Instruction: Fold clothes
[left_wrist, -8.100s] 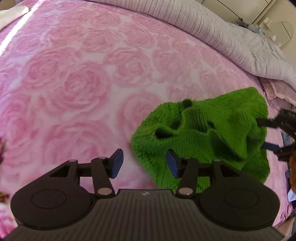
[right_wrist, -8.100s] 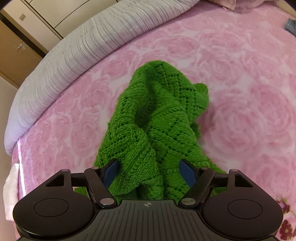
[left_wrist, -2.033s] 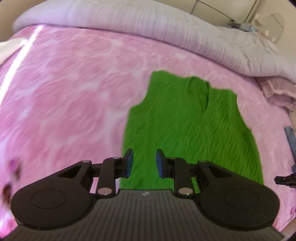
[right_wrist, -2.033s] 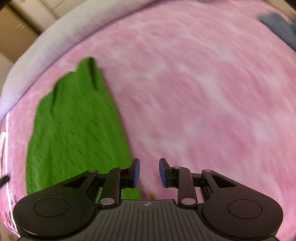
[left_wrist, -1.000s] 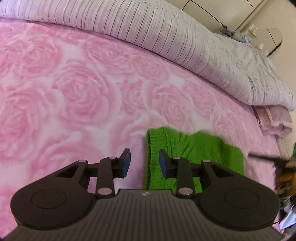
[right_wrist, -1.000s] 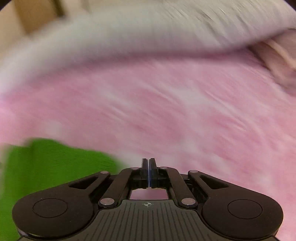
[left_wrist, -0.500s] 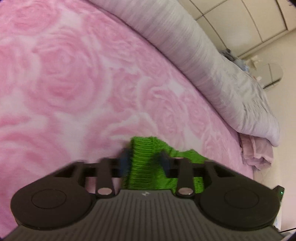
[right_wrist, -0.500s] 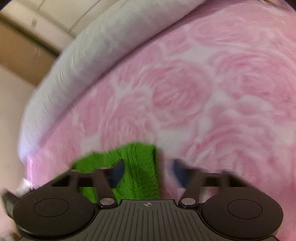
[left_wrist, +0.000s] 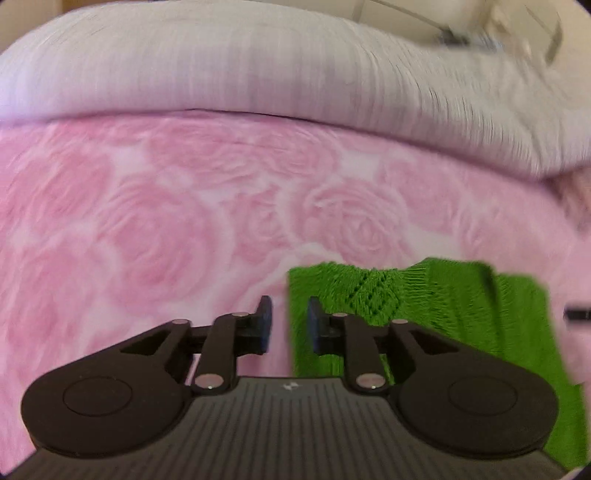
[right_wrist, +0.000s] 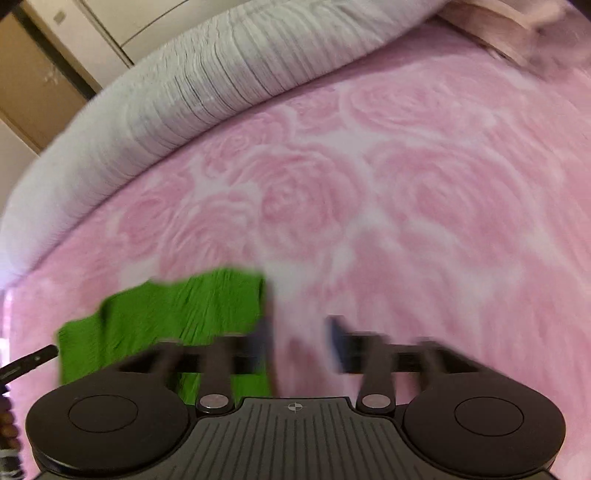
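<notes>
- Bed: I see its pink rose-patterned cover filling most of both wrist views.
- Grey ribbed duvet: it lies bunched along the far edge of the bed, above the pink cover in both views.
- Green knitted garment: it lies flat on the bed cover, folded to a compact rectangle with a V-shaped neckline at its far edge. In the left wrist view it sits to the lower right; in the right wrist view it sits to the lower left.
- Right tongs: the jaws are spread wide, having just been opening. Nothing is between them; the garment's edge lies just beside the left finger. The view is blurred.
- Left tongs: the jaws are partly spread, having just been opening, pinching nothing. The garment's left edge shows in the gap between them, untouched by the pads.
</notes>
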